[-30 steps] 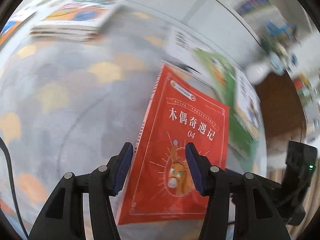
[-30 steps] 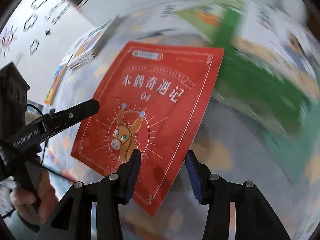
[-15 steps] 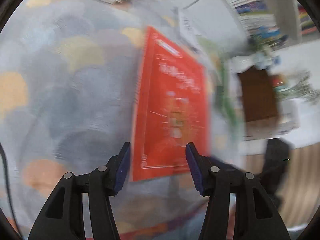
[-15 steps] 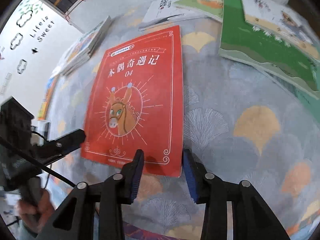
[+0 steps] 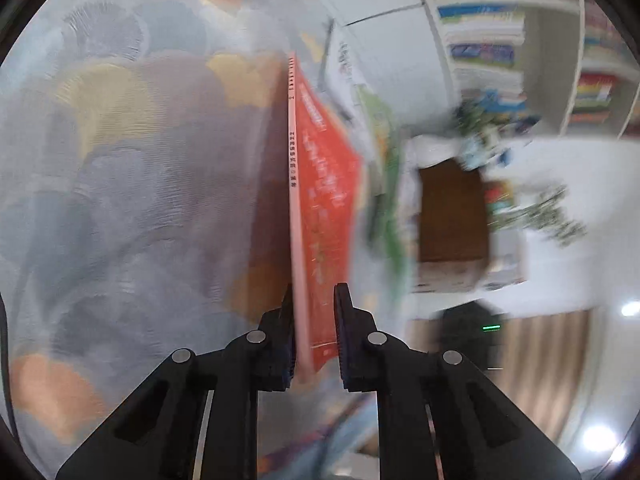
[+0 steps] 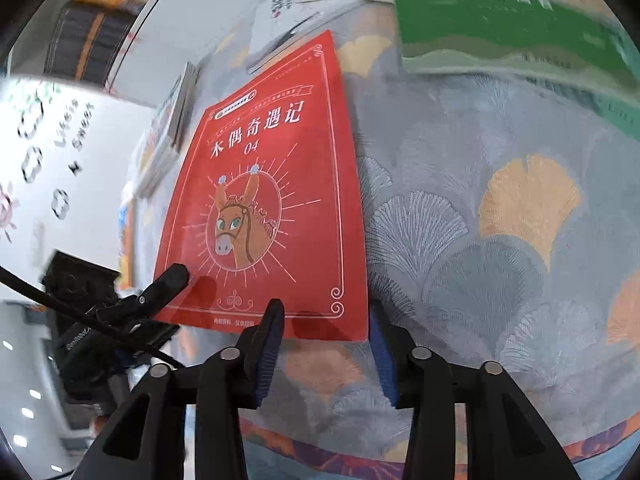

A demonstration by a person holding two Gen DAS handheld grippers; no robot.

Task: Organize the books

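- Patterned cloth (image 6: 500, 240): we find books spread over it, awaiting sorting.
- Shelf unit (image 5: 500, 40): stocked with book rows; likely destination, we judge.
- Red book (image 6: 272, 184): lying on the cloth.
- Left gripper (image 5: 314, 332): clamped on its near-left edge, to lift.
- Right gripper (image 6: 326, 344): jaws parting, straddling its near-right corner, not pressing.

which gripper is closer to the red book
Left. The left gripper is shut on the red book at its spine-side near corner; the right gripper sits open at the near edge, not gripping it.
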